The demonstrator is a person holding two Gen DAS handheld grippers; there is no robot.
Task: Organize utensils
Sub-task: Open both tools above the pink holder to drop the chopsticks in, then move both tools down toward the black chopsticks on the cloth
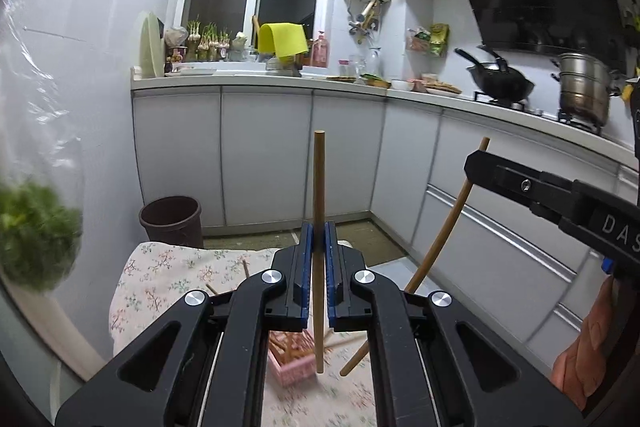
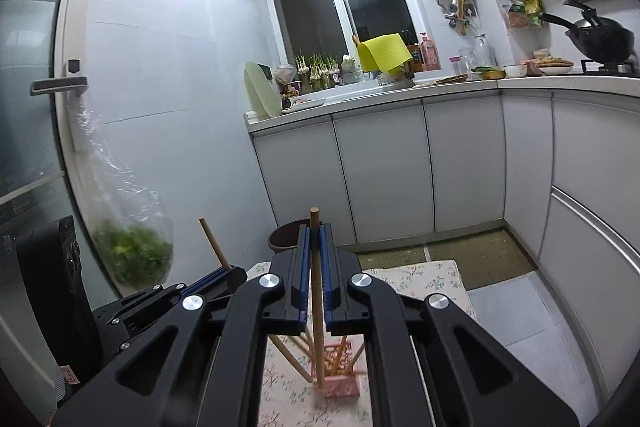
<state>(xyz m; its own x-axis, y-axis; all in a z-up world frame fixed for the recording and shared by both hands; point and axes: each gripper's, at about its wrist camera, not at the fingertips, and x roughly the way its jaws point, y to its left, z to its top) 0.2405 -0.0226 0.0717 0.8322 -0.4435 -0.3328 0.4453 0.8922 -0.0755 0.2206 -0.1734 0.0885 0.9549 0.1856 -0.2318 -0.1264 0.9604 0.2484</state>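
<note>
My left gripper (image 1: pixel 319 247) is shut on a wooden chopstick (image 1: pixel 319 187) held upright above a pink holder (image 1: pixel 292 367) that stands on the floral-cloth table (image 1: pixel 160 275). My right gripper (image 2: pixel 315 251) is shut on another wooden chopstick (image 2: pixel 317 327), upright, with its lower end at the pink holder (image 2: pixel 340 383), which has several chopsticks in it. In the left wrist view the right gripper (image 1: pixel 480 163) shows at the right, holding its chopstick (image 1: pixel 440 235) slanted. In the right wrist view the left gripper (image 2: pixel 228 273) shows at the left with its chopstick (image 2: pixel 214 243).
A dark bin (image 1: pixel 172 221) stands on the floor beyond the table. White cabinets (image 1: pixel 264 155) and a cluttered counter (image 1: pixel 360 83) run along the back and right. A bag of greens (image 2: pixel 132 255) hangs from the door handle at the left. Loose chopsticks (image 1: pixel 245 267) lie on the cloth.
</note>
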